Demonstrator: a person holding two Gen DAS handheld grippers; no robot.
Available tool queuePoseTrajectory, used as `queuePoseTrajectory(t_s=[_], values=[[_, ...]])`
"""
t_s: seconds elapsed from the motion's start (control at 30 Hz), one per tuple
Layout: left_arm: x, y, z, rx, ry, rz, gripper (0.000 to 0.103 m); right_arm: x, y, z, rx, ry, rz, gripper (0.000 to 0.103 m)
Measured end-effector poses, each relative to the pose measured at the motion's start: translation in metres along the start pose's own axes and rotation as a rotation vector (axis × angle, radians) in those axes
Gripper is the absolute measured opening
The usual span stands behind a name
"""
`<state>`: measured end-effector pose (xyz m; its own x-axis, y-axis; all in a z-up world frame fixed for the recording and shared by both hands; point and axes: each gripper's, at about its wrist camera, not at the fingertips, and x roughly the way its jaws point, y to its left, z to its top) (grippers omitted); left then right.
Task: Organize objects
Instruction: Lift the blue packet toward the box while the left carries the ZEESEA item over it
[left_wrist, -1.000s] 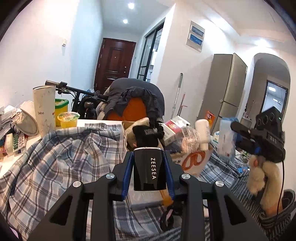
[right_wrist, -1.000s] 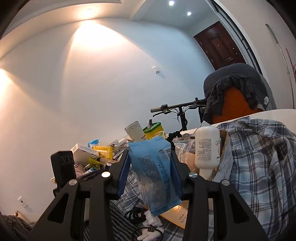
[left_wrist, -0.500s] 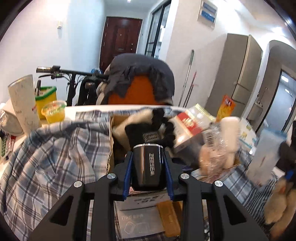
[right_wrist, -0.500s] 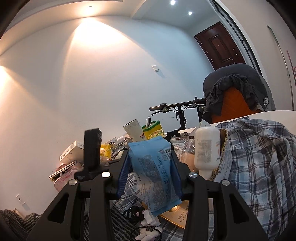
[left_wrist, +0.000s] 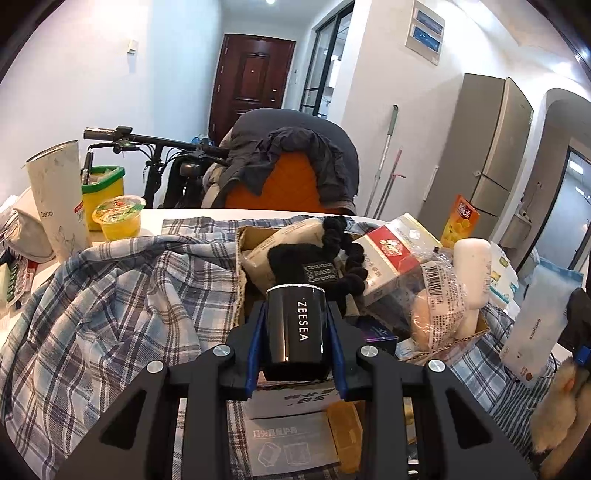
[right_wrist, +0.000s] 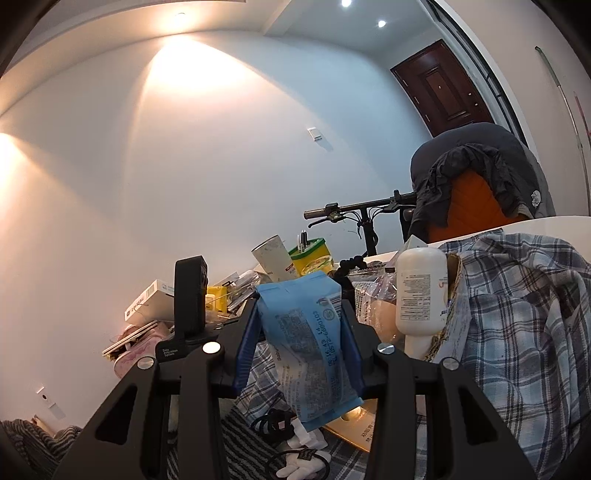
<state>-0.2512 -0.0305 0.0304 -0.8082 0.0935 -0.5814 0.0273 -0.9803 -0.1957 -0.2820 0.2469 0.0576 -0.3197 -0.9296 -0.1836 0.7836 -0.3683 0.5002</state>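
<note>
Cluttered tabletop (left_wrist: 192, 216), box (left_wrist: 461, 338) overfull. Left claw (left_wrist: 295, 332) clamps black jar (left_wrist: 297, 328) just above it; right claw (right_wrist: 299, 345) pinches blue pouch (right_wrist: 310, 343). Dropped jar could roll off the pile.

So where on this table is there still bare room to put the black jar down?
Little. A strip of bare white tabletop runs behind the plaid shirt, between the yellow jelly cup and the cardboard box. The box is piled full; the left table edge is cluttered. The black ZEESEA jar sits in the left gripper.
</note>
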Motion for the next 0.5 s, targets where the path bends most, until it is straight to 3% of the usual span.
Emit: queuePoseTrajectory(t_s=[0.1,0.17,0.23,0.27,0.33,0.5], values=[[0.001,0.004,-0.001,-0.014,0.006,0.022,0.035,0.0,0.001,0.0,-0.005,0.001,-0.007,0.041],[0.0,0.005,-0.001,-0.015,0.005,-0.014,0.046,0.0,0.002,0.0,-0.005,0.002,-0.003,0.041],[-0.005,0.001,-0.002,0.008,0.001,-0.047,0.064,0.001,0.003,-0.001,-0.01,0.006,-0.007,0.041],[-0.01,-0.002,-0.002,0.024,-0.015,-0.042,0.068,0.001,0.003,-0.001,-0.011,0.007,-0.008,0.041],[-0.025,-0.009,-0.004,0.063,-0.069,-0.022,0.087,0.002,0.004,-0.001,-0.017,0.007,-0.009,0.041],[-0.07,-0.011,-0.005,0.115,-0.247,0.009,0.088,0.006,0.016,-0.001,-0.074,0.01,-0.03,0.041]])
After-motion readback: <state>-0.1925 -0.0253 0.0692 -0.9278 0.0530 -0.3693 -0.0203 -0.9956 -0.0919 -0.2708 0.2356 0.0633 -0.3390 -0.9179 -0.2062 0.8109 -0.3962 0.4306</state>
